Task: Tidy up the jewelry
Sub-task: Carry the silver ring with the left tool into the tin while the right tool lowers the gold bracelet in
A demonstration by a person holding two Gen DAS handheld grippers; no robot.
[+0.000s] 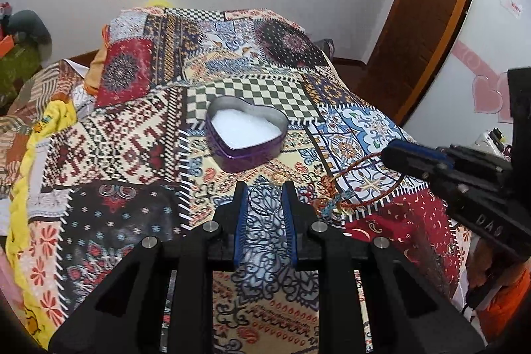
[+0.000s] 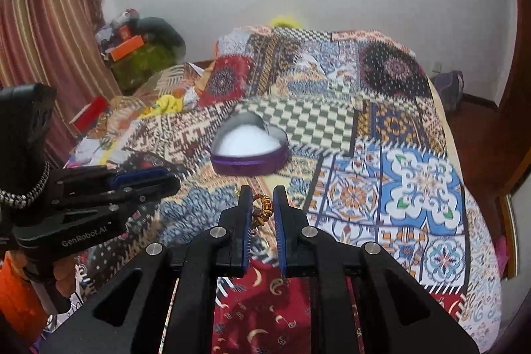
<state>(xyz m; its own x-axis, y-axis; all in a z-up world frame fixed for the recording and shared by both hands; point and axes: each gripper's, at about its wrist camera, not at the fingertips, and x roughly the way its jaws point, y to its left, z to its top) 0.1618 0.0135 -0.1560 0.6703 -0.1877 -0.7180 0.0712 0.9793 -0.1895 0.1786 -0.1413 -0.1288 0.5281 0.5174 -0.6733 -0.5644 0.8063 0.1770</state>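
A purple heart-shaped tin (image 1: 246, 135) with white padding inside stands open on the patterned bedspread; it also shows in the right wrist view (image 2: 249, 148). My left gripper (image 1: 265, 193) holds a thin silver bangle (image 1: 264, 199) between its fingertips, just above the cloth and short of the tin. My right gripper (image 2: 262, 204) grips a red-orange cord bracelet (image 2: 264, 209) with a knotted, beaded part. In the left wrist view the cord (image 1: 361, 184) loops from the right gripper (image 1: 398, 155) down to the cloth, its teal charm end resting there.
The patchwork bedspread (image 1: 139, 135) covers the bed. Yellow bedding (image 1: 49, 121) lies bunched at the left edge. A wooden door (image 1: 431, 5) is at the right and cluttered boxes (image 2: 132, 48) stand by the curtain.
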